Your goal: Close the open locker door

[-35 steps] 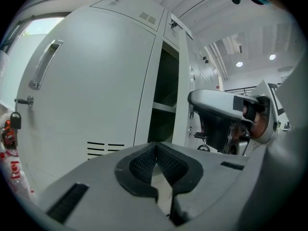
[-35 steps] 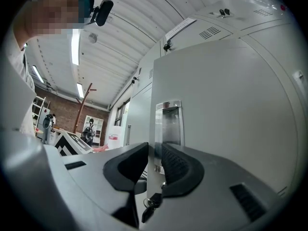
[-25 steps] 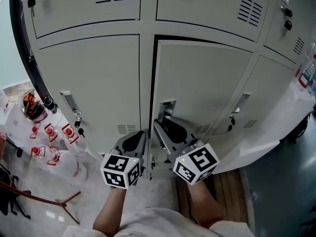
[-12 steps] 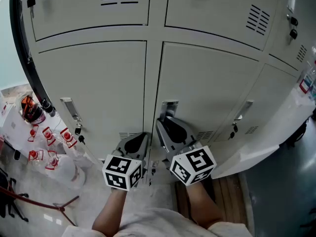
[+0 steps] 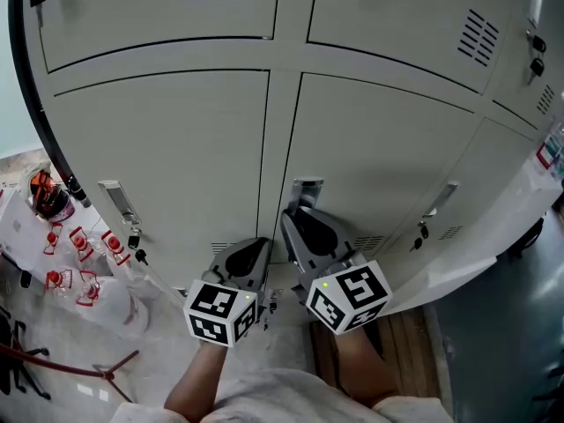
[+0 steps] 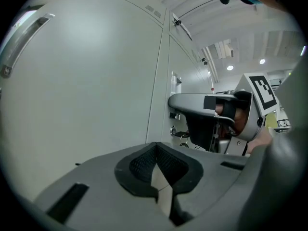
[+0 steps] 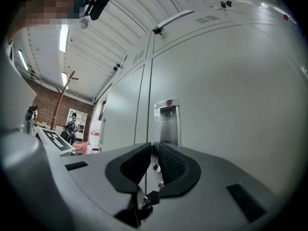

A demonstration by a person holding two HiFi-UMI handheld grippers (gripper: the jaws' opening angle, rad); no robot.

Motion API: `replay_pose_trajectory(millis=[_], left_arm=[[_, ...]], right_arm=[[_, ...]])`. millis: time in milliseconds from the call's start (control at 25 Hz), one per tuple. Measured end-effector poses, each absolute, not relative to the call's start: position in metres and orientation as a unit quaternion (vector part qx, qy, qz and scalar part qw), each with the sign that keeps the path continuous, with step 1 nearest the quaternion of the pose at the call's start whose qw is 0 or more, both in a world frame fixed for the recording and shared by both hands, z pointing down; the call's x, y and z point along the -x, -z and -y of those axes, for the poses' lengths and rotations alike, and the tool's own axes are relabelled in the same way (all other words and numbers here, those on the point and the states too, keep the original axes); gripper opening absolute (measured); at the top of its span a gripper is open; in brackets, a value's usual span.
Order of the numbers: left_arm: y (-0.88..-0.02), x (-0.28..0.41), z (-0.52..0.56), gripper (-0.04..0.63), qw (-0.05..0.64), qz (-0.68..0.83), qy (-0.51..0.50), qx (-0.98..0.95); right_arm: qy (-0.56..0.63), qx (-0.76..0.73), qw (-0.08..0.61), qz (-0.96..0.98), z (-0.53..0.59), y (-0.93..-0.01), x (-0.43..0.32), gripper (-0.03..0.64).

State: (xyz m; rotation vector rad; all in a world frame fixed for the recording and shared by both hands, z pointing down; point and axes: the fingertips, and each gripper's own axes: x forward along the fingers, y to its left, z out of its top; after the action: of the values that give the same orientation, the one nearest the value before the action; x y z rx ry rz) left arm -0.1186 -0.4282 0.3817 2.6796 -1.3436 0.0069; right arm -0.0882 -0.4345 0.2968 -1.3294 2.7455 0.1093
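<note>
The grey locker door (image 5: 379, 166) in the middle of the lower row lies flush with its neighbours, with only thin seams around it. Its recessed metal handle (image 5: 304, 192) sits at its left edge. My right gripper (image 5: 297, 223) points at the door just below that handle (image 7: 166, 121). Its jaws (image 7: 154, 150) are closing to a narrow slit, and I see only the door seam through it, nothing pressed. A small key (image 7: 147, 198) hangs low behind the jaws. My left gripper (image 5: 253, 249) is shut and empty (image 6: 156, 150), close to the left-hand door.
The left locker (image 5: 167, 148) has a handle with hanging keys (image 5: 119, 203). A plastic bag with red-printed items (image 5: 79, 254) and a red stand leg (image 5: 97, 359) lie on the floor at left. White sheeting (image 5: 493, 236) drapes at right, above wooden boards (image 5: 405, 324).
The dark gap along the top and left edge of the middle door has gone; the door now sits flush. Both grippers stay low by its handle.
</note>
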Motion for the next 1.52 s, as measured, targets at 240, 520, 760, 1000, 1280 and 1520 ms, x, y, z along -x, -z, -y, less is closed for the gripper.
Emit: replay_pose_trajectory(millis=[240, 520, 760, 1000, 1280, 1520], left_arm=[[-0.376, 0.118, 0.426, 0.008, 0.068, 0.44, 0.004, -0.895], [-0.374, 0.122, 0.411, 0.008, 0.071, 0.442, 0.006, -0.894], [-0.373, 0.131, 0.402, 0.007, 0.072, 0.452, 0.003, -0.889], [-0.375, 0.136, 0.397, 0.007, 0.072, 0.459, -0.001, -0.885], [-0.378, 0.131, 0.394, 0.008, 0.073, 0.459, -0.006, -0.885], [-0.376, 0.122, 0.39, 0.007, 0.071, 0.459, -0.008, -0.885]], right_arm=[[-0.029, 0.438, 0.041, -0.898, 0.436, -0.298, 0.087, 0.048], [-0.017, 0.438, 0.037, -0.898, 0.434, -0.299, 0.087, 0.049], [-0.019, 0.439, 0.032, -0.898, 0.433, -0.298, 0.087, 0.049], [-0.026, 0.448, 0.02, -0.894, 0.432, -0.299, 0.085, 0.049], [-0.025, 0.444, 0.024, -0.895, 0.43, -0.301, 0.079, 0.049], [-0.03, 0.435, 0.031, -0.899, 0.422, -0.299, 0.074, 0.049]])
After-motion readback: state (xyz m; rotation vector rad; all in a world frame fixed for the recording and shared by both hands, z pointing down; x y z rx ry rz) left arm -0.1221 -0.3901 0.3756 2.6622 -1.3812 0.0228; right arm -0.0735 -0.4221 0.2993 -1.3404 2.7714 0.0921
